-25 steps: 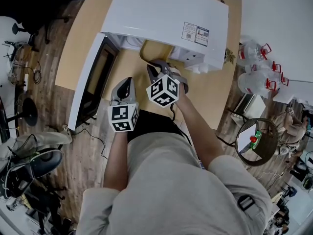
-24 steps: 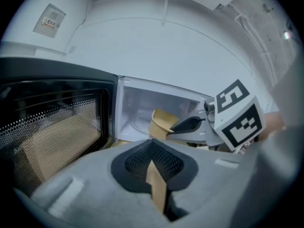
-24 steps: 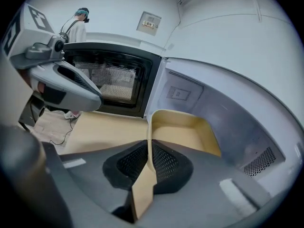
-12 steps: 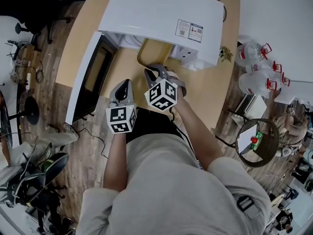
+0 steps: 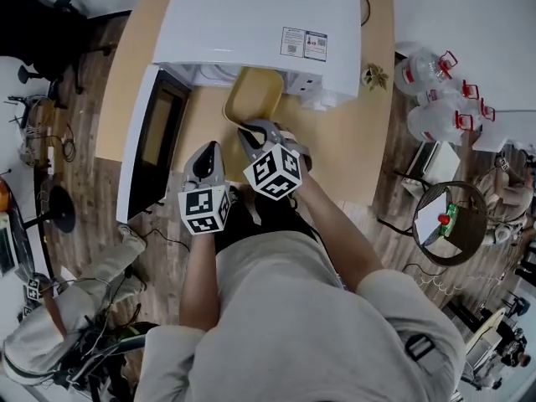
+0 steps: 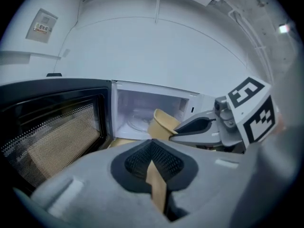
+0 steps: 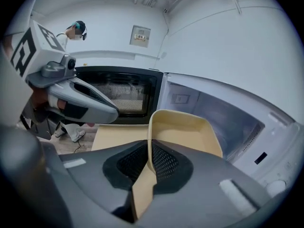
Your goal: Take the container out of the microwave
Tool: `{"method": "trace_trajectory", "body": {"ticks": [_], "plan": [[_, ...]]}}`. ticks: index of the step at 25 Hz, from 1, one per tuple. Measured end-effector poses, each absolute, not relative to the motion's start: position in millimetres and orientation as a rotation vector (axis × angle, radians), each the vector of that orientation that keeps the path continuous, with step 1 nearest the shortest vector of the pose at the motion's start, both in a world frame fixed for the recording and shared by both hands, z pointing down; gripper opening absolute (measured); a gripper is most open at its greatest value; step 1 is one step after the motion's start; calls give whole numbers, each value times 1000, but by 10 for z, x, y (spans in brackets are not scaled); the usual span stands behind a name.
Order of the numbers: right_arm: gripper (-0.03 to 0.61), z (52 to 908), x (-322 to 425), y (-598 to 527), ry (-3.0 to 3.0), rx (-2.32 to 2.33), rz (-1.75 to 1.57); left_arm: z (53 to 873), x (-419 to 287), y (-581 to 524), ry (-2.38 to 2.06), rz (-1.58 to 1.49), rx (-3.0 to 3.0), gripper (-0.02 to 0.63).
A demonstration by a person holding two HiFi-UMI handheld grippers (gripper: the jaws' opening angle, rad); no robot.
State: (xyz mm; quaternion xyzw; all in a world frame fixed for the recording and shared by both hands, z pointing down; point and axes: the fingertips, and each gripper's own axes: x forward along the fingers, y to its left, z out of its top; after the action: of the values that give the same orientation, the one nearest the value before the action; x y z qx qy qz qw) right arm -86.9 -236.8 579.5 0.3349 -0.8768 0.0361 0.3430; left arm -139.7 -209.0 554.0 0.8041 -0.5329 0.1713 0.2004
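A pale yellow container (image 5: 251, 99) hangs tilted in front of the white microwave (image 5: 251, 23), its far end still at the mouth of the cavity. My right gripper (image 5: 244, 132) is shut on its near rim; in the right gripper view the rim (image 7: 148, 127) stands pinched between the pads, with the container (image 7: 185, 129) beyond. The microwave door (image 5: 155, 136) swings open to the left. My left gripper (image 5: 208, 151) hovers just left of the right one, shut and holding nothing (image 6: 151, 148). From the left gripper view the container (image 6: 164, 122) shows before the open cavity (image 6: 135, 108).
The microwave stands on a wooden table (image 5: 356, 149). Water jugs (image 5: 435, 107) and a round stool (image 5: 444, 229) stand on the floor to the right. Chairs and cables (image 5: 50, 191) crowd the left. A person (image 7: 76, 30) stands far off.
My right gripper has drawn back toward me with the container, which now shows further out of the cavity. The left gripper has stayed beside it.
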Motion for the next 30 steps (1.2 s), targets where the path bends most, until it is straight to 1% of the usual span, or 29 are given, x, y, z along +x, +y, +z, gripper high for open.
{"method": "trace_trajectory", "body": {"ticks": [18, 30], "plan": [[34, 5682, -922, -1810, -2269, 1123, 272, 5505, -1496, -1914, -1262, 485, 2402, 2], [34, 5613, -865, -1306, -2220, 1402, 397, 5449, -1375, -1645, -1040, 469, 2537, 2]]}}
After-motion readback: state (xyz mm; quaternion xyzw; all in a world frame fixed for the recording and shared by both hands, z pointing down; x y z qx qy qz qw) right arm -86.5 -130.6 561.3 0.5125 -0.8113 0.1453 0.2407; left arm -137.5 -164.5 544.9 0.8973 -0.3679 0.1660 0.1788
